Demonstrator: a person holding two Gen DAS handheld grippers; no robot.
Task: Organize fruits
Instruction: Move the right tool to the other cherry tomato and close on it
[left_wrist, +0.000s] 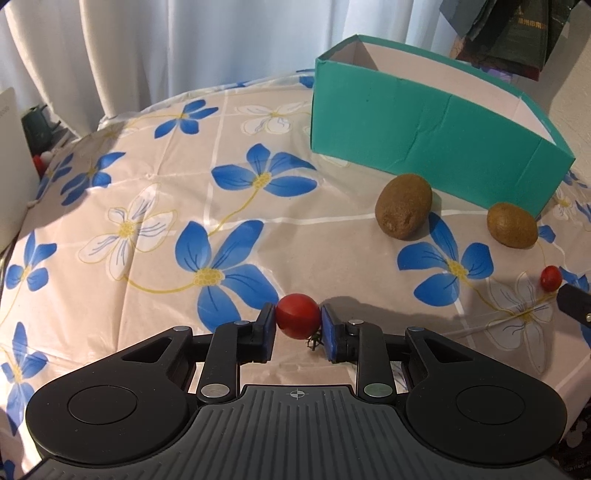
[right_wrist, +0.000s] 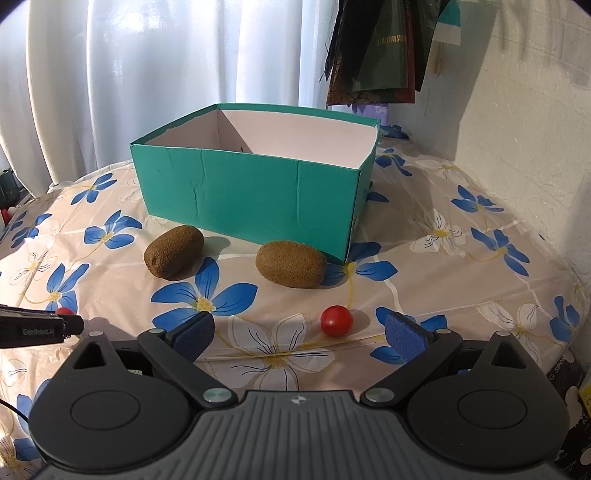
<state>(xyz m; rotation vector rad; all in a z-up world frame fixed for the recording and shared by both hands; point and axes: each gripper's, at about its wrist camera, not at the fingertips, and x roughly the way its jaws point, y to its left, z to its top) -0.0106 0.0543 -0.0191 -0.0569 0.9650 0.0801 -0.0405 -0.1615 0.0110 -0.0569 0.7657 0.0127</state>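
**Left gripper pinches a tomato; right gripper spread by the other**

The left gripper (left_wrist: 298, 320) has its blue pads (left_wrist: 330, 332) pressed against both sides of a cherry tomato (left_wrist: 297, 315), which sits right between the fingertips, low over the flowered tablecloth (left_wrist: 147, 206). The tomato's dark stem pokes out beneath it, beside the right-hand pad.

Ahead of this gripper and off to its right lie two kiwis: the near kiwi (left_wrist: 403, 212) and, further right, the far kiwi (left_wrist: 511, 225). Both rest on the cloth just in front of the long wall of the teal box (left_wrist: 424, 144); whether they touch it cannot be told. The box is open on top, with a white inside.

The right gripper (right_wrist: 300, 334) stands with its jaws spread wide and nothing between the pads. A second tomato (right_wrist: 336, 320) lies on the cloth just ahead of its fingertips, nearer the right-hand finger and clear of both. The two kiwis lie beyond that, and the box behind them. At this gripper's far left the tip of the left gripper shows, with a bit of red at its end.
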